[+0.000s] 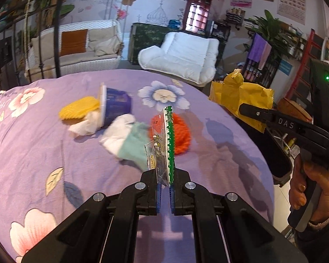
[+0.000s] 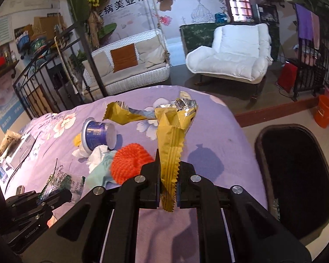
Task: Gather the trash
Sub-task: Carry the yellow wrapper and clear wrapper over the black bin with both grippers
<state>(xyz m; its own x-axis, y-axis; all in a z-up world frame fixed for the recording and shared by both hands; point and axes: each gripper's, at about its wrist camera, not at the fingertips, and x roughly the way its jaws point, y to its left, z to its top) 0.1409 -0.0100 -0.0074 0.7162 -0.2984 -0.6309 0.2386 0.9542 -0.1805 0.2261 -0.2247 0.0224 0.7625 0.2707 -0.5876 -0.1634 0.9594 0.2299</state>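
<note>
My left gripper [image 1: 165,188] is shut on a clear snack wrapper with a green zigzag edge [image 1: 164,149], held upright above the purple flowered bedspread [image 1: 43,142]. My right gripper [image 2: 168,186] is shut on a crumpled gold foil wrapper [image 2: 171,135]; that same gold foil wrapper [image 1: 239,96] hangs beyond the bed's right edge in the left wrist view. On the bed lie a tipped blue cup [image 1: 116,105], a yellow foam net [image 1: 79,107], white tissue [image 1: 118,135], a pale green cloth [image 1: 136,144] and an orange foam net [image 1: 182,133].
A black bin [image 2: 296,186] stands open on the floor right of the bed, with an orange bucket [image 2: 324,114] farther back. A white armchair [image 2: 230,52] and a wicker sofa [image 2: 129,65] stand beyond the bed. A person's hand [image 1: 307,188] grips the right tool's handle.
</note>
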